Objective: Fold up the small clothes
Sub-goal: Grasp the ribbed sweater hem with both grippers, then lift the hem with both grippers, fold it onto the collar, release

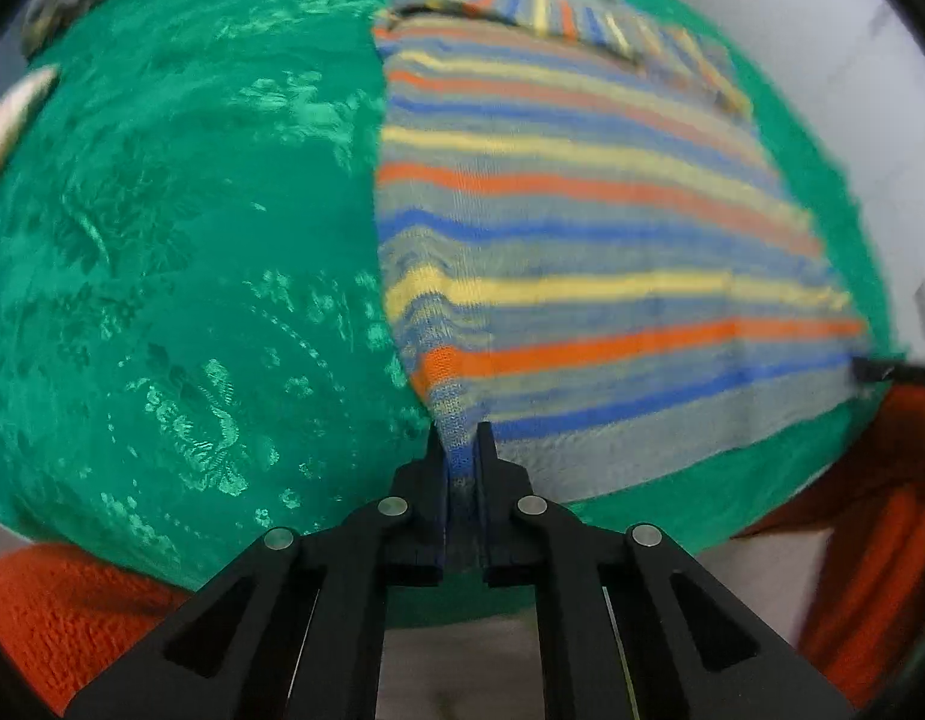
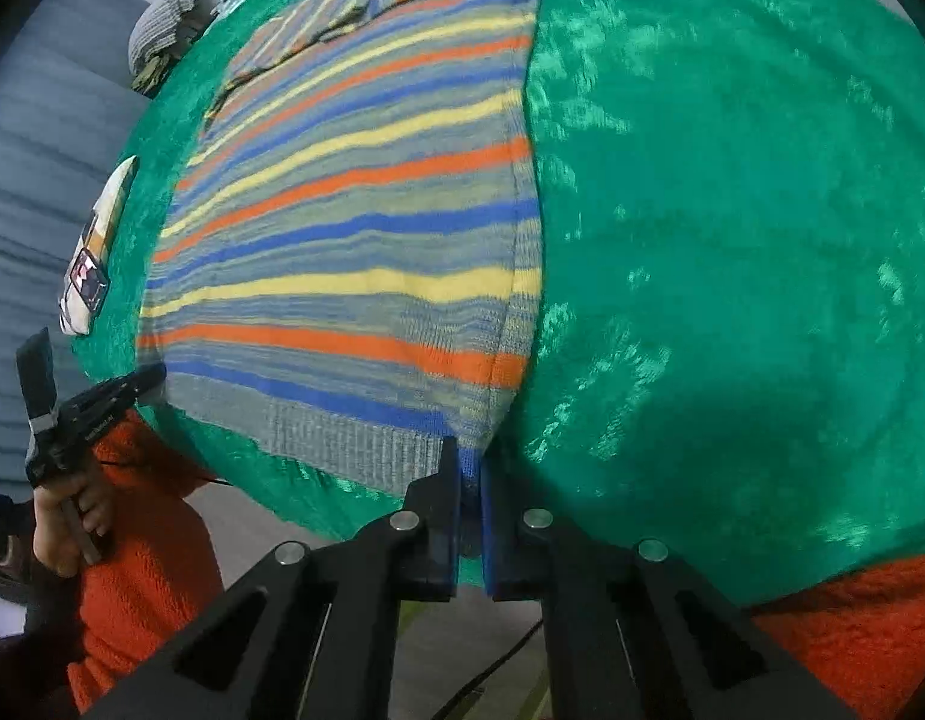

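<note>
A knitted sweater (image 1: 582, 228) with orange, yellow and blue stripes lies flat on a green patterned tablecloth (image 1: 192, 240), its sleeves folded across the far end. My left gripper (image 1: 459, 438) is shut on the sweater's near left hem corner, and knit shows between its fingers. My right gripper (image 2: 468, 450) is shut on the near right hem corner of the sweater (image 2: 354, 228). In the right wrist view the left gripper (image 2: 153, 375) shows at the hem's other end, held by a hand (image 2: 72, 516).
The green cloth (image 2: 732, 240) stretches wide on both sides of the sweater. A white printed packet (image 2: 96, 246) lies at the table's left edge. A grey sofa (image 2: 42, 150) carries a bundle of striped cloth (image 2: 162, 30). The person's orange sleeves (image 2: 144, 570) hang below the table's near edge.
</note>
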Available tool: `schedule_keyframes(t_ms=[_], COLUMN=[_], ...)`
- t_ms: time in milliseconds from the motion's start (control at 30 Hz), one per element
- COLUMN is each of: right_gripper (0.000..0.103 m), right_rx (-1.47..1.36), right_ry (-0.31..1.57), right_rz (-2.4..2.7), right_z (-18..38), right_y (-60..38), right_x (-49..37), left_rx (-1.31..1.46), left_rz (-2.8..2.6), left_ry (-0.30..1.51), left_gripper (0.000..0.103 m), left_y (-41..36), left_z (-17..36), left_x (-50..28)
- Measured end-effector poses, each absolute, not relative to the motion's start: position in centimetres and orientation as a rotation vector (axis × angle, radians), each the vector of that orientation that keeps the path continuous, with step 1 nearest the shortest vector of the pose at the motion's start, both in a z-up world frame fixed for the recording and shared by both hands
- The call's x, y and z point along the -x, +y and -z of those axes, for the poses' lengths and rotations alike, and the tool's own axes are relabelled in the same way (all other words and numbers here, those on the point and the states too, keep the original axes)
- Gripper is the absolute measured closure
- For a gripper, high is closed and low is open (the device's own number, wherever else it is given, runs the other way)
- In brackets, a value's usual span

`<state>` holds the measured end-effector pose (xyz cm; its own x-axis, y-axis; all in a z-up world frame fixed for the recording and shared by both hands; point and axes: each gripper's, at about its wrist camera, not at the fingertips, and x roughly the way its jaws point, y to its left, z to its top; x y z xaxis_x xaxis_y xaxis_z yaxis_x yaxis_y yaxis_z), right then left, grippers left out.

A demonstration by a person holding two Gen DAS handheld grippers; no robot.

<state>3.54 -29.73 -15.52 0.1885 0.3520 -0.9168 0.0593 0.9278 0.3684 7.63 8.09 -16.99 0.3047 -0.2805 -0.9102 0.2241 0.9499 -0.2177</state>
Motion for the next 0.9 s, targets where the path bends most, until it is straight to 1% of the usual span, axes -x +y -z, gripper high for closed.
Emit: schedule_keyframes(t_ms=[100, 167, 300, 467, 567, 667, 700, 767, 800, 833, 867, 900], right_gripper=[0.098, 0.098, 0.098, 0.098, 0.098, 0.098, 0.098, 0.096, 0.092, 0.092, 0.088, 0.083], right_rx=[-0.501, -0.548, -0.623, -0.657, -0.692, -0.734, -0.744, -0.761, -0.784, -0.806, -0.830, -0.847], right_ry=[1.294, 1.223, 1.038, 0.921, 0.917, 0.931, 0.929, 0.923, 0.911, 0.895, 0.879, 0.862], right_rz=[-0.253, -0.261, -0.225, -0.167, -0.122, -0.092, -0.081, -0.084, -0.085, -0.073, -0.056, -0.044], right_z=[13.2, 11.5, 8.2, 7.8, 9.0, 10.7, 11.3, 12.5, 13.3, 13.8, 14.3, 14.5], right_y=[-31.5, -32.8, -35.8, -37.6, -38.7, -40.1, -40.5, -41.2, -41.6, -42.0, -42.4, -42.7], right_x=[-4.7, -6.2, -13.5, -24.5, -31.3, -36.2, -37.4, -39.6, -40.6, -40.9, -41.2, -41.3], left_rx=[0.174, 0.237, 0.327, 0.300, 0.303, 0.318, 0.323, 0.350, 0.366, 0.392, 0.428, 0.459], left_rz=[0.375, 0.395, 0.402, 0.350, 0.320, 0.311, 0.297, 0.249, 0.210, 0.161, 0.125, 0.105], left_ry=[1.175, 1.133, 1.066, 1.051, 1.080, 1.128, 1.136, 1.122, 1.105, 1.081, 1.045, 1.011], left_gripper=[0.098, 0.098, 0.098, 0.098, 0.098, 0.096, 0.092, 0.074, 0.049, 0.031, 0.027, 0.027], left_y=[9.9, 10.6, 10.7, 7.3, 5.6, 4.6, 4.4, 4.6, 5.0, 5.5, 6.2, 7.0], left_z=[14.0, 11.6, 9.0, 10.1, 11.7, 13.1, 13.4, 13.8, 13.7, 13.6, 13.3, 12.9], left_x=[-9.7, -12.8, -22.8, -36.6, -42.4, -47.0, -48.1, -50.2, -51.0, -51.6, -51.9, -51.8])
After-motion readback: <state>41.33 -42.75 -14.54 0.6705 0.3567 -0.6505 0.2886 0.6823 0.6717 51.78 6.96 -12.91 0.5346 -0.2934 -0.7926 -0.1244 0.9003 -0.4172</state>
